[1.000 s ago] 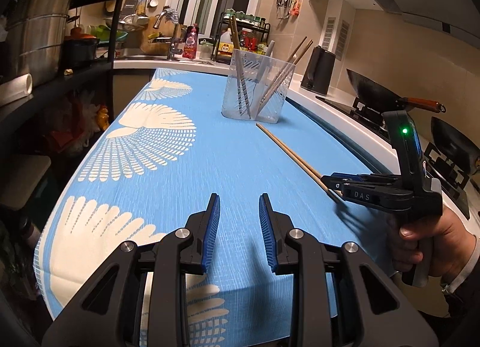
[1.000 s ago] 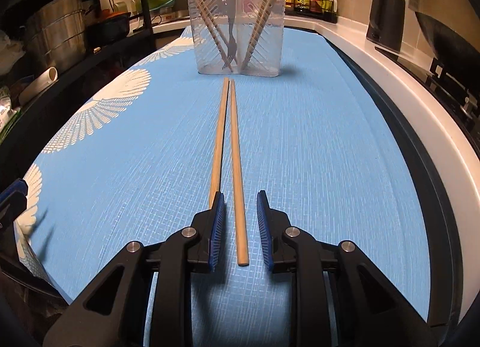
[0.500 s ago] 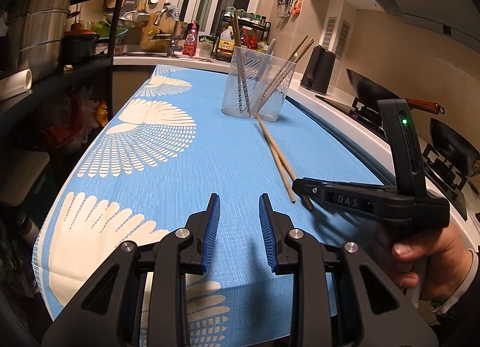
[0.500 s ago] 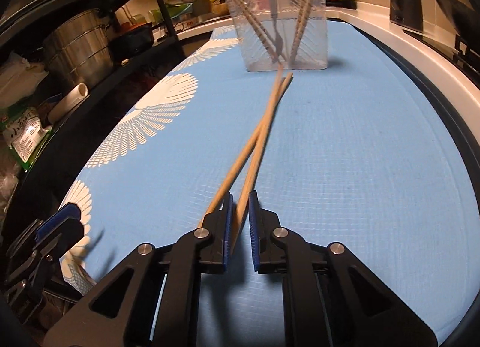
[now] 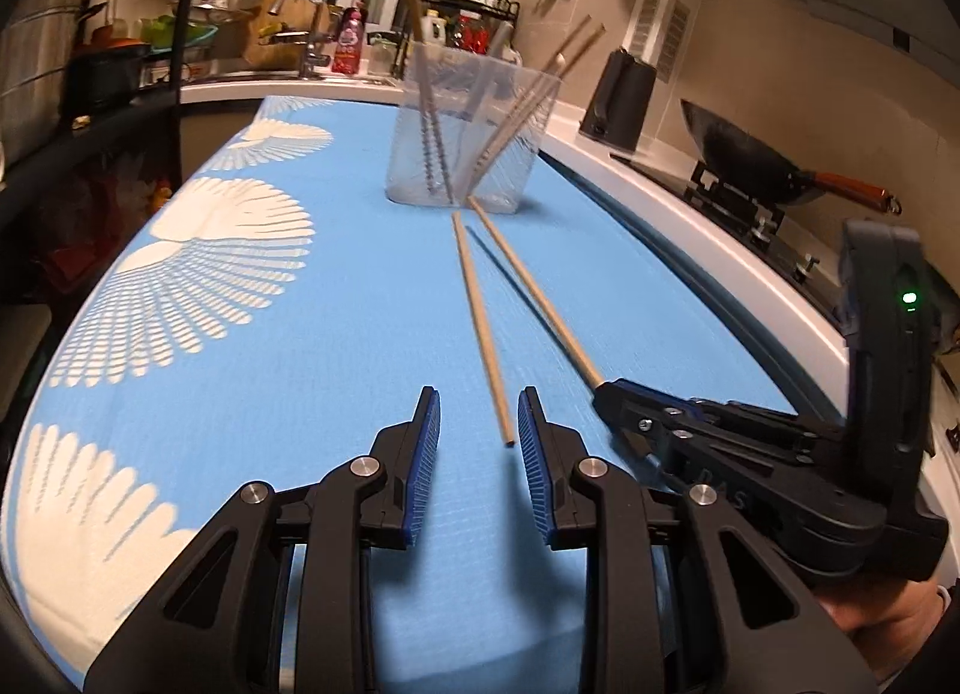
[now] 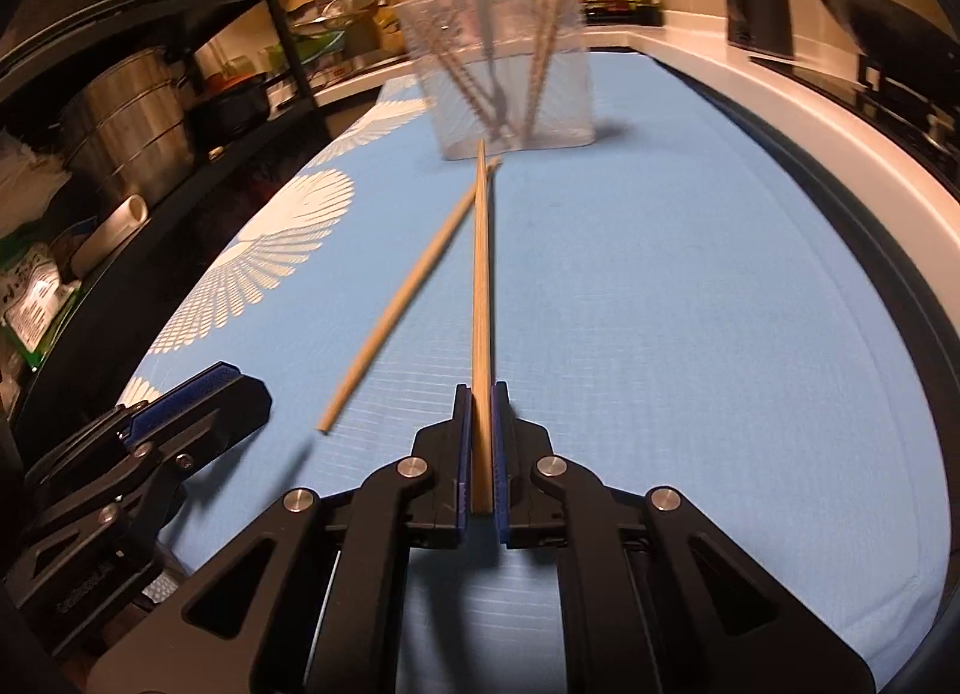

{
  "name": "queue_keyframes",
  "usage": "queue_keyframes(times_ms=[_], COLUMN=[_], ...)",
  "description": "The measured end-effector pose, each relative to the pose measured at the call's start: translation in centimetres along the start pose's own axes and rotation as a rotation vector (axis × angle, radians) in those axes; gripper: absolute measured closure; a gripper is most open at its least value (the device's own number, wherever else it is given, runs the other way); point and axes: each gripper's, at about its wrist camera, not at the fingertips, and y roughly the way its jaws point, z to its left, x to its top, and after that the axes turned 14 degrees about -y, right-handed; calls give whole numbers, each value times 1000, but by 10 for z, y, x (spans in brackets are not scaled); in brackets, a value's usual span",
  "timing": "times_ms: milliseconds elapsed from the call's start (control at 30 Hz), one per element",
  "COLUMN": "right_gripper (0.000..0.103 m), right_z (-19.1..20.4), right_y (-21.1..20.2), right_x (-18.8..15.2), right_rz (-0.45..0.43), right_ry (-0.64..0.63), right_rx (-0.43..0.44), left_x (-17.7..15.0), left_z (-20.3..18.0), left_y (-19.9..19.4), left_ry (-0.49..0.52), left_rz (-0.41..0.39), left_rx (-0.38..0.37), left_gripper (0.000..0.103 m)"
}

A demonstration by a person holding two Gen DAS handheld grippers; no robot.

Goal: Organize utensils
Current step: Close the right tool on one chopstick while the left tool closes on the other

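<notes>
Chopsticks are my job: I have one chopstick clenched in the right tongs, gripped near its blunt end, its long axis running straight up the middle of the right view toward the clear holder. My left tongs are released, jaws apart with nothing between the pads. The loose chopstick lies flat on the blue counter, its near end just ahead of the left gap, nearer the right finger; it points up the frame at the holder too. I judge the left tongs nearest it: nudge slightly right, then close. Motion blur smears the holder in the right view, so I cannot count what stands inside, and the chopsticks' far tips merge near its base.
</notes>
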Motion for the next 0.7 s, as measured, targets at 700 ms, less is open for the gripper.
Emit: queue_keyframes(times_ms=[700], right_gripper=[96], right_z=[-37], right_y=[-25], right_x=[-29], right_rz=[-9], right_ry=[51], right_rx=[-154], left_x=[-24], left_z=[34], left_y=[-34], left_ry=[120], left_rz=[-84], left_rx=[173], left_gripper=[98])
